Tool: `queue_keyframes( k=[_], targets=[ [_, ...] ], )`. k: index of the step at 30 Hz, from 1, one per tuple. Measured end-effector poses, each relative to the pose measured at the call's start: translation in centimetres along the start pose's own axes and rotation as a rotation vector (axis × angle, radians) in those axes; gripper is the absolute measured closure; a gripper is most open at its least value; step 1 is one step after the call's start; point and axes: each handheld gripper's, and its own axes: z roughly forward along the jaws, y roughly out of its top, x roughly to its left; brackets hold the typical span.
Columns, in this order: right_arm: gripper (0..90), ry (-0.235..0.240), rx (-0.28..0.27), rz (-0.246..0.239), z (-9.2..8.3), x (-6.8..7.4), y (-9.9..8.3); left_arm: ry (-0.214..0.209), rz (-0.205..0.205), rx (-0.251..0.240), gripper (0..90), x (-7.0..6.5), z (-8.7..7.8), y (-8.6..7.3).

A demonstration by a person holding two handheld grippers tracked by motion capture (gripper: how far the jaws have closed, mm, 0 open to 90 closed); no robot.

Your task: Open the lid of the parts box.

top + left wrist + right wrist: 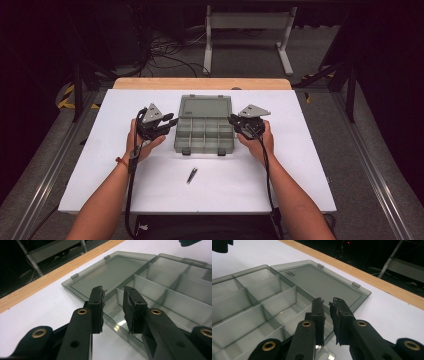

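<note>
The compartment box [205, 123] lies mid-table with its lid already folded flat to the far side, the left tool [171, 121] and right tool [232, 120] flanking it with jaws slightly parted, gripping nothing, compartments apparently unfilled.

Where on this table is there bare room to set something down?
Free: the white table right of the open organizer box, the left side, and the front strip beside the small metal piece. Crowded: both box ends, where the tongs hover.
</note>
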Motion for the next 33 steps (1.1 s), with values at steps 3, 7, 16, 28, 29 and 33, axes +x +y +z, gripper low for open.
queue_keyframes(
  k=[3,7,16,28,29,33],
  targets=[
    [78.5,0.023,-0.011,-0.011,-0.9,0.4,-0.3,-0.024,0.001,-0.014,69.6,-0.7,-0.7,-0.4],
    [77.6,0.035,-0.006,-0.025,-1.6,0.8,-0.6,-0.057,0.045,-0.009,68.9,-1.9,-1.7,-0.8],
    [74.3,0.108,-0.026,-0.086,-4.1,2.3,-1.7,-0.13,0.084,0.012,68.8,-4.4,-3.2,-1.9],
    [62.5,0.184,-0.018,-0.113,-6.5,4.5,-3.5,-0.189,0.096,0.049,61.8,-6.7,-3.9,-3.4],
    [60.6,0.188,-0.016,-0.113,-6.7,4.6,-3.6,-0.187,0.102,0.056,60.4,-7.0,-3.9,-3.6],
    [53.3,0.215,-0.024,-0.103,-7.3,4.8,-4.1,-0.204,0.109,0.076,56.2,-7.5,-3.8,-3.9]
  ],
)
